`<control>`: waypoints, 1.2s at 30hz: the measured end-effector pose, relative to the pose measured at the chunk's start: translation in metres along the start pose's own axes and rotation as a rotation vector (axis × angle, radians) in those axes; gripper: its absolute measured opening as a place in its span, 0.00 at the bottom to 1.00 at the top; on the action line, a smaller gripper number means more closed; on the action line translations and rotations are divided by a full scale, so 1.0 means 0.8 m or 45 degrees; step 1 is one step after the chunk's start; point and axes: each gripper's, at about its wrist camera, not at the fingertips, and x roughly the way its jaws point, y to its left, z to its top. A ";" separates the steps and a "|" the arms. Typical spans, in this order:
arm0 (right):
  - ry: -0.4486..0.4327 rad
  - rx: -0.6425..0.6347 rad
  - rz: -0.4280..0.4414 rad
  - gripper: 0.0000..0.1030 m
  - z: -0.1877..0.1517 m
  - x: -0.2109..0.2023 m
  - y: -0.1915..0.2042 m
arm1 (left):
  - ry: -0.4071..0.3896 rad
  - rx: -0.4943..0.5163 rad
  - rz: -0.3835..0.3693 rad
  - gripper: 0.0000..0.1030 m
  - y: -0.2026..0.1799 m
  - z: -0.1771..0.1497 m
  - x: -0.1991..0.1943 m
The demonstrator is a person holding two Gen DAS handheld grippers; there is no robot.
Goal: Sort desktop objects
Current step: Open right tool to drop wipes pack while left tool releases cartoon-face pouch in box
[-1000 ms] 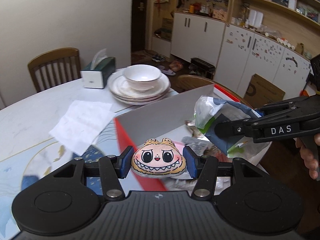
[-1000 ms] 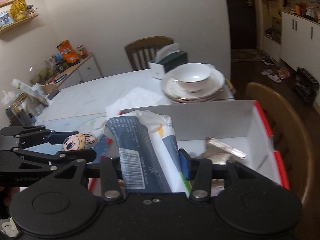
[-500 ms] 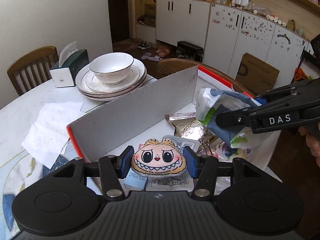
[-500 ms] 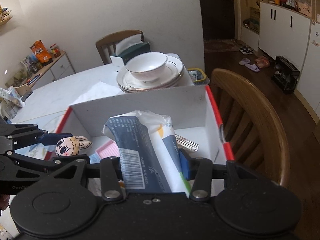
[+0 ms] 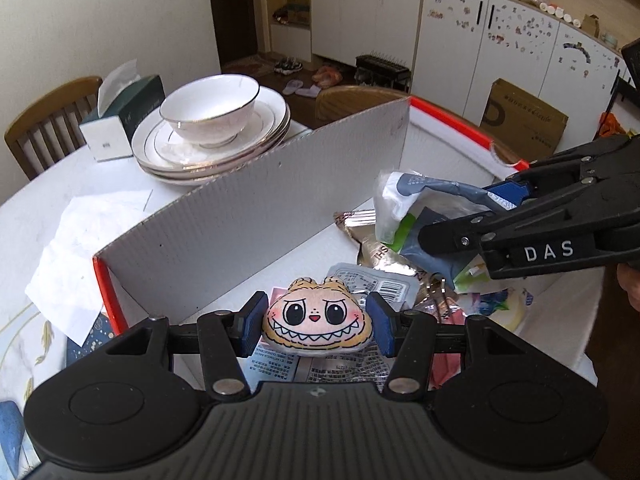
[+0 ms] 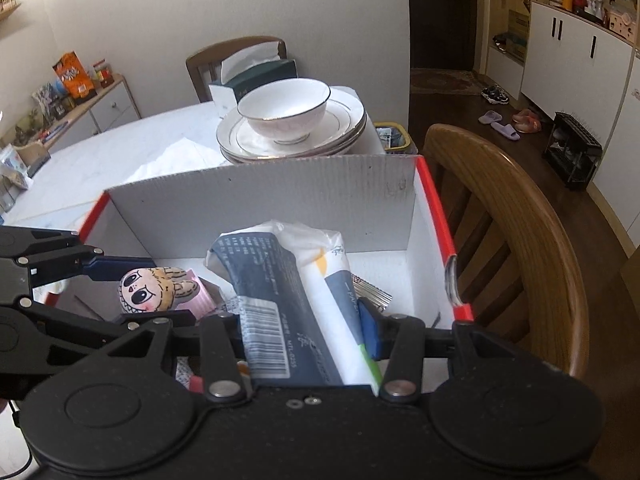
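My left gripper (image 5: 317,323) is shut on a small plush toy (image 5: 316,323) with a grinning cartoon face, held over the near end of the red-edged cardboard box (image 5: 248,216). My right gripper (image 6: 304,320) is shut on a blue and white tissue pack (image 6: 288,300), held inside the same box (image 6: 264,200). In the left wrist view the right gripper (image 5: 460,224) comes in from the right with the tissue pack (image 5: 412,208). In the right wrist view the left gripper (image 6: 144,286) holds the plush toy (image 6: 154,284) at the left. Several packets (image 5: 368,284) lie on the box floor.
A white bowl (image 5: 210,110) on stacked plates (image 5: 256,136) and a tissue box (image 5: 124,116) stand behind the box. A white napkin (image 5: 84,236) lies on the table at the left. A wooden chair (image 6: 516,232) stands right beside the box.
Both grippers have moved forward and down over the box, each still holding its object. The plush toy and the tissue pack now sit lower, inside the box walls.
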 end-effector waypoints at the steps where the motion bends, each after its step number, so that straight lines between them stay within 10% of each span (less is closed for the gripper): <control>1: 0.007 -0.002 0.001 0.45 0.000 0.003 0.000 | 0.014 -0.009 -0.007 0.51 0.001 0.001 0.002; 16: 0.052 -0.028 0.013 0.46 -0.006 0.016 -0.004 | 0.188 -0.056 -0.085 0.51 0.010 0.004 0.025; 36: -0.039 -0.105 0.026 0.69 -0.008 -0.021 0.002 | -0.006 -0.132 -0.087 0.66 0.013 -0.006 -0.034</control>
